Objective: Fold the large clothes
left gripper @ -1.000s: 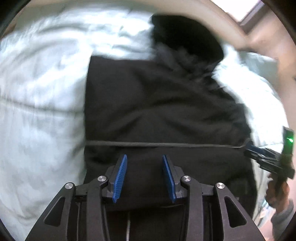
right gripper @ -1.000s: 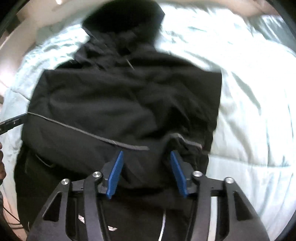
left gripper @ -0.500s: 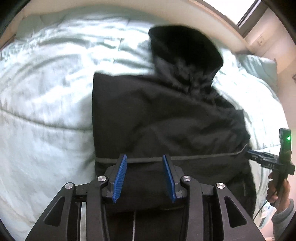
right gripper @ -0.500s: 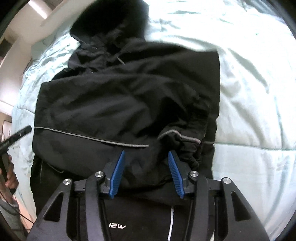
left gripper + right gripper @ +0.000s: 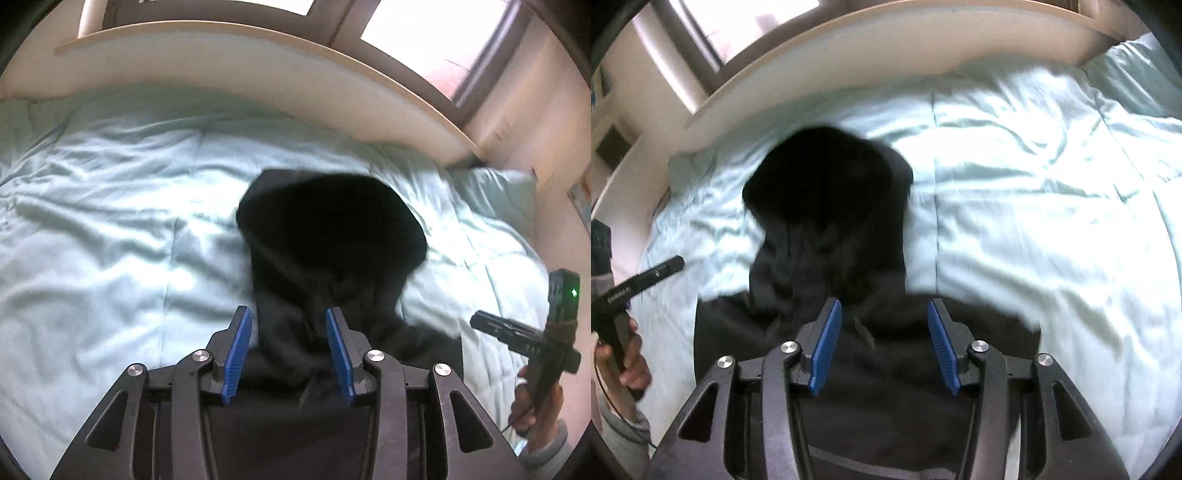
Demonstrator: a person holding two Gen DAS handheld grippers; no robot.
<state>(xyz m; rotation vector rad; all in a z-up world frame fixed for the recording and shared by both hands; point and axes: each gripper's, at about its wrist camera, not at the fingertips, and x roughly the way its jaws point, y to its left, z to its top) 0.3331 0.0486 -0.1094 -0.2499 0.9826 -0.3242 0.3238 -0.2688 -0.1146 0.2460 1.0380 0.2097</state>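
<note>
A black hooded jacket lies on a pale green bed (image 5: 110,221). Its hood (image 5: 332,229) (image 5: 827,192) shows just beyond both pairs of blue pads. My left gripper (image 5: 290,350) has dark jacket cloth bunched between its pads, and its jaws are opening slightly. My right gripper (image 5: 884,347) also has black cloth filling the gap between its pads. Each gripper shows in the other's view: the right gripper (image 5: 480,321) at the jacket's right edge, the left gripper (image 5: 676,264) at its left edge. The jacket's lower part is hidden under the grippers.
A curved pale wooden ledge (image 5: 258,55) runs along the bed's far side under a window (image 5: 443,33). A pillow (image 5: 495,188) (image 5: 1137,74) lies in one far corner of the bed. A hand (image 5: 532,402) (image 5: 631,365) holds each gripper's handle. Wrinkled bedding (image 5: 1052,221) spreads wide beside the jacket.
Both grippers have risen and travelled toward the hood with black cloth between their pads. The jacket's body and its grey stripe have dropped out of view. The ledge and window now show.
</note>
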